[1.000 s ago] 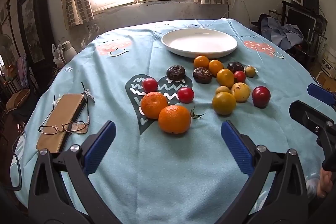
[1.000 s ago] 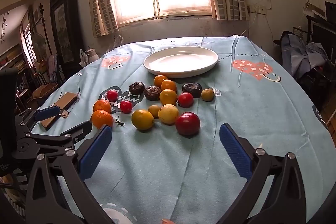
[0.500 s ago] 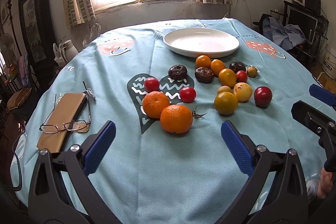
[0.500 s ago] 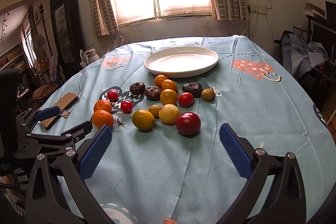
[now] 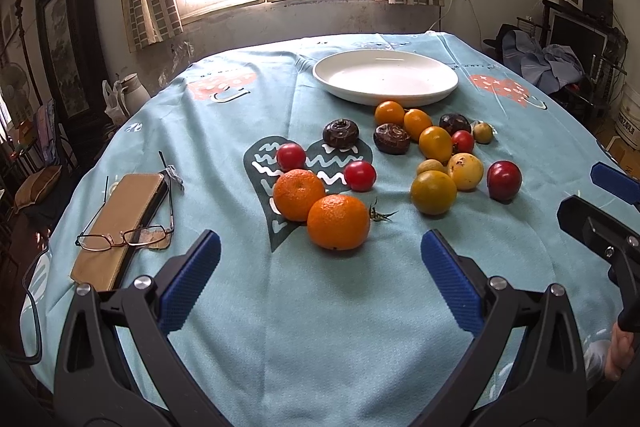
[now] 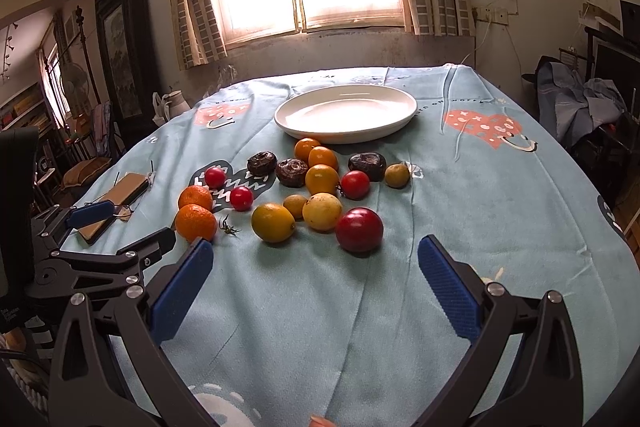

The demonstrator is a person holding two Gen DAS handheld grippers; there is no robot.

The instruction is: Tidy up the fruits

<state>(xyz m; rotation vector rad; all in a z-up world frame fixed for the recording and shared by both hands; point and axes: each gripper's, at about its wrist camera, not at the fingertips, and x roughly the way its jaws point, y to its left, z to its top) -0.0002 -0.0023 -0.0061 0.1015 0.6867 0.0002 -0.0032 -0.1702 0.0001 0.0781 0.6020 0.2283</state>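
Left claw point(image 5: 320, 273) black frame, ribbed blue pads point(image 5: 190, 281), silver screws

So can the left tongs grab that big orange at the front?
Probably yes. The left tongs are open and empty, and the front orange sits just ahead of them on the tablecloth with nothing between. The second orange touches it behind, so that one may get nudged.

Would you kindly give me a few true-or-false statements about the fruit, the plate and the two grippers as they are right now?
1. The white plate holds no fruit. True.
2. The left gripper is shut on an orange. False: it is open and holds nothing.
3. The glasses lie on the tan case. True.
4. The right gripper grips the red plum. False: it is open, and the plum sits on the cloth ahead of it.
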